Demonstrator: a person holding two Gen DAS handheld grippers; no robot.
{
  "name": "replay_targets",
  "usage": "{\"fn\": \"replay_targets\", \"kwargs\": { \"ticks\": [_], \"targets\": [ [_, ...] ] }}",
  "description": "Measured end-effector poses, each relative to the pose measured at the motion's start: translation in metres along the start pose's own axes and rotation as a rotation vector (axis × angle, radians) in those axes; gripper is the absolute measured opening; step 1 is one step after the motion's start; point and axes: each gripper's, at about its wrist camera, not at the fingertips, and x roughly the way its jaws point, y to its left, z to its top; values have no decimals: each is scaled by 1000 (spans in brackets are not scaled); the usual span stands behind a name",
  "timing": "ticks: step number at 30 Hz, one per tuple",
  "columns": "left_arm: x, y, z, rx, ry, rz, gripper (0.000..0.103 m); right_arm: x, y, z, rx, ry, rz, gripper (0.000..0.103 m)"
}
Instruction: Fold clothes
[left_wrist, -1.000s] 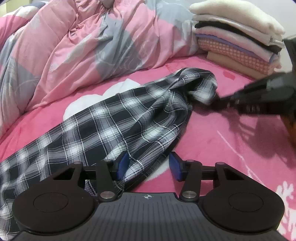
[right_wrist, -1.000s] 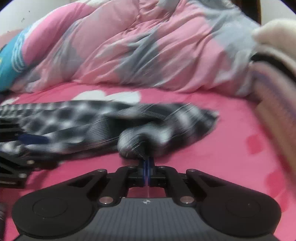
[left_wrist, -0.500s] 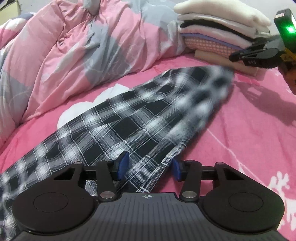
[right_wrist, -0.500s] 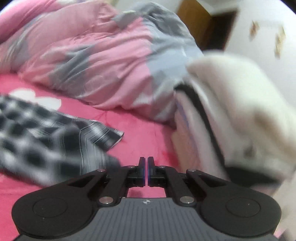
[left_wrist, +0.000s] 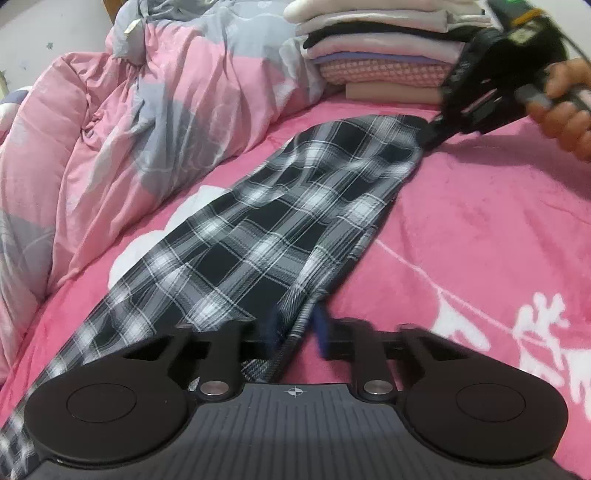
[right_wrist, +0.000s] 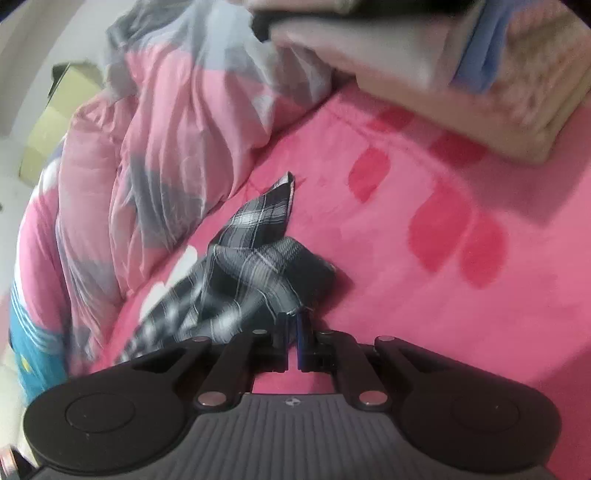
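A black-and-white plaid cloth lies stretched in a long band across the pink bed sheet. My left gripper is at its near end. Its blurred jaws are closing, with the cloth's folded edge between them. My right gripper, held by a hand, is at the cloth's far corner. In the right wrist view that gripper is shut, and the frayed corner of the plaid cloth is pinched at its tips.
A stack of folded clothes stands at the back right, close beyond the right gripper, also in the right wrist view. A bunched pink and grey duvet fills the left side, bordering the cloth.
The right gripper pulled the cloth's far end out toward the stack, so the bunched cloth now lies straight. The left jaws have narrowed around the near edge.
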Motion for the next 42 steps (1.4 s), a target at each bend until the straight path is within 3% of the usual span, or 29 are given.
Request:
{"fn": "replay_targets", "kwargs": {
  "ticks": [4, 8, 12, 14, 17, 20, 24, 26, 31, 34, 36, 37, 41, 42],
  "targets": [
    [-13, 13, 4, -83, -37, -8, 1, 8, 3, 5, 68, -43, 96, 0],
    [-36, 38, 4, -188, -58, -95, 1, -32, 25, -2, -7, -113, 157, 0],
    [-27, 34, -5, -170, 25, -177, 1, -41, 4, -20, 45, -61, 93, 0],
    [-18, 27, -8, -132, 78, -191, 3, -36, -11, -30, 93, -16, 60, 0],
    [-16, 25, -7, -100, 92, -197, 6, -38, -25, -42, 127, 14, 55, 0],
    [-27, 37, 0, -125, 81, -234, 19, -59, -18, -41, 61, -42, 16, 2],
    [-45, 53, 4, -181, 9, -287, 27, -80, 13, -32, -164, -159, -77, 4],
    [-46, 57, 5, -238, -21, -301, 28, -71, 28, -21, -222, -154, -69, 6],
    [-16, 43, 10, -240, 30, -196, 28, -16, 52, 14, -333, -114, -105, 12],
    [-4, 36, 6, -211, 45, -139, 28, 17, 48, 34, -285, -59, -121, 24],
    [-2, 36, 1, -221, 39, -136, 28, 34, 40, 46, -249, -29, -118, 39],
    [-2, 36, -1, -228, 30, -136, 28, 43, 38, 50, -244, -14, -123, 41],
    [-4, 39, -7, -266, 4, -144, 28, 68, 41, 53, -281, 50, -115, 42],
    [-5, 40, -9, -278, -2, -148, 28, 70, 47, 49, -315, 54, -120, 37]
  ]
}}
